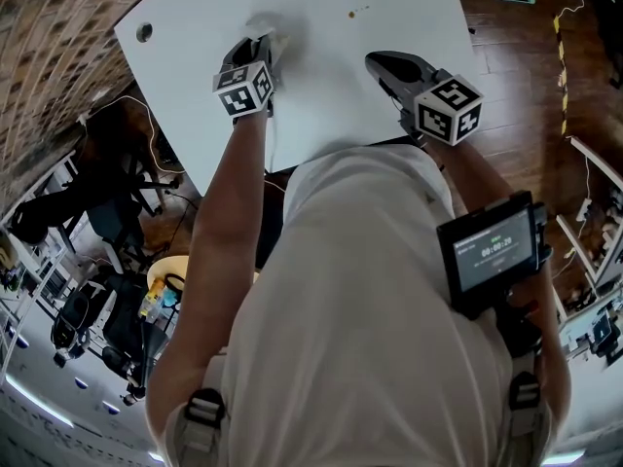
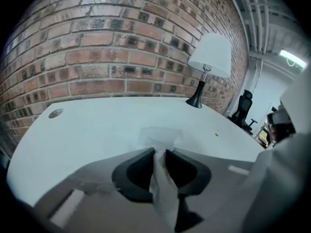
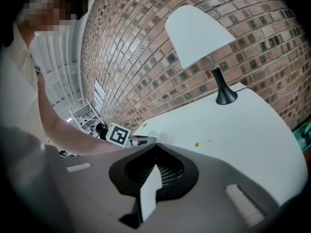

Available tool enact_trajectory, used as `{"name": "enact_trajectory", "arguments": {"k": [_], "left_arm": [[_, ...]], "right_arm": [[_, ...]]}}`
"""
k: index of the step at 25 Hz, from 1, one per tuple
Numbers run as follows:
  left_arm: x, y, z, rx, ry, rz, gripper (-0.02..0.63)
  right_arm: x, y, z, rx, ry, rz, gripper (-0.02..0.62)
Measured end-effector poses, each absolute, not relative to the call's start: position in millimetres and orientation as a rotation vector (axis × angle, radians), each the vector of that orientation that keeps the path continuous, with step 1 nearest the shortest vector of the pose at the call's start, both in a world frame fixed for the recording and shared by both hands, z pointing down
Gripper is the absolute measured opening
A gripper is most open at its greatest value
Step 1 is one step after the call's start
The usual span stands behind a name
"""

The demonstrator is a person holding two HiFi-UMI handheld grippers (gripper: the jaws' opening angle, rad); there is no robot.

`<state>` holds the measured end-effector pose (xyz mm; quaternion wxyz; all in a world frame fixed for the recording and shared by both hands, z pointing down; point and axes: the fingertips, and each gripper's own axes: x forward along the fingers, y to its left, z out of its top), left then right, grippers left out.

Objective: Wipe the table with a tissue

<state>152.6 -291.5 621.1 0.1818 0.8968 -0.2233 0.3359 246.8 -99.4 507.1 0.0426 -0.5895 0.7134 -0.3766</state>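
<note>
- Clearly mid-wipe: left tool was clamped on the tissue, its free end on the bench.
- Right tool hovered nearby, jaws together, empty.
- Next move likely called for sweeping toward the orange specks.

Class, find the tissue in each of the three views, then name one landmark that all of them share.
Head view: the tissue is upper left of centre, at the tip of the left gripper on the white table.
Left gripper view: bottom centre, pinched between the jaws, with its end on the table.
Right gripper view: it cannot be made out.
Shared landmark: the small orange spot on the table, also seen in the left gripper view and the right gripper view.
</note>
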Motion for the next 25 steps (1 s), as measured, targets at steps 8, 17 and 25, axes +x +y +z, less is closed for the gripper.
{"name": "enact_trajectory", "arguments": {"k": [8,17,25], "left_arm": [[187.6,-229.4,626.7,2.567,-0.476,1.058,0.080],[198.0,-190.3,629.7,2.499,-0.382,1.134,0.080],[167.1,-167.7,620.7,2.202,-0.379,1.124,0.080]], "right_arm": [[246.0,-100.3,506.1,-1.796,2.183,-1.150,0.006],[247.4,-100.8,505.2,-1.788,2.180,-1.138,0.006],[248.6,-104.7,501.5,-1.783,2.174,-1.113,0.006]]}}
